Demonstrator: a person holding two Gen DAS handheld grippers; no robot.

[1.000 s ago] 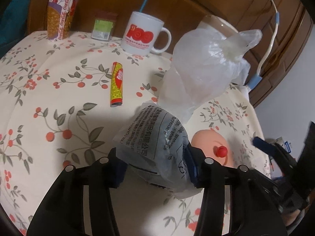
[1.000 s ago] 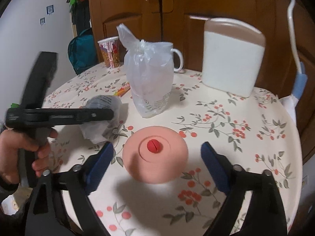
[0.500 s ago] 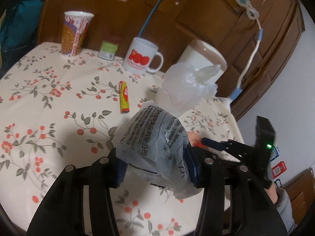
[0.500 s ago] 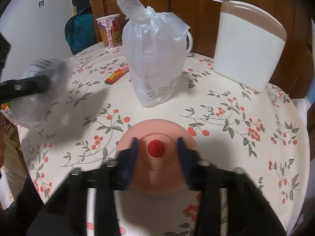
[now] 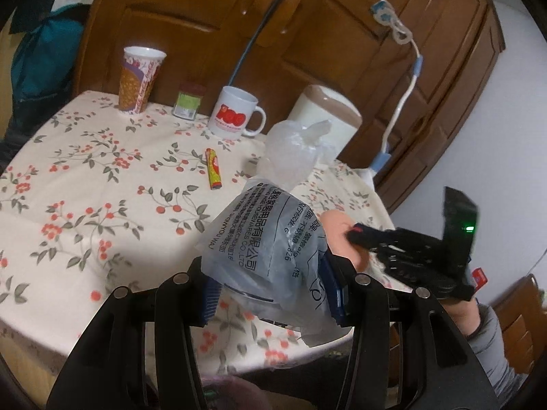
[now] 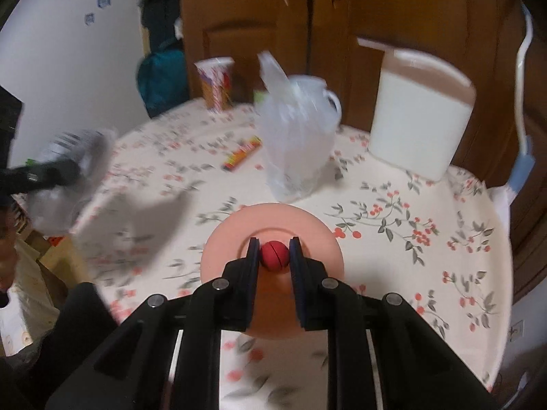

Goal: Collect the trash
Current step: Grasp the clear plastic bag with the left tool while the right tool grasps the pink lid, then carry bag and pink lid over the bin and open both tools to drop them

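My left gripper [image 5: 273, 290] is shut on a crumpled clear plastic bag [image 5: 263, 249] with black print, held above the table's near edge. In the right wrist view that bag [image 6: 75, 157] is a blur at the far left. My right gripper [image 6: 274, 256] is shut on the red knob [image 6: 274, 255] of a round pink lid [image 6: 307, 229] near the table's front. From the left wrist view, the lid [image 5: 336, 235] peeks out behind the bag, with the right gripper [image 5: 355, 234] on it. I cannot tell whether the lid rests on the cloth.
On the floral tablecloth [image 5: 85, 188] stand a knotted clear bag [image 6: 297, 143], a white container with a brown lid [image 6: 417, 116], a white mug [image 5: 236, 112], a paper cup [image 5: 138, 80] and a small jar [image 5: 187, 104]. A yellow-red candy tube [image 5: 213, 169] lies mid-table. Wooden doors stand behind.
My right gripper went from wide open around the pink lid to shut on its red knob. My left gripper drew back and up from the table with the printed bag.
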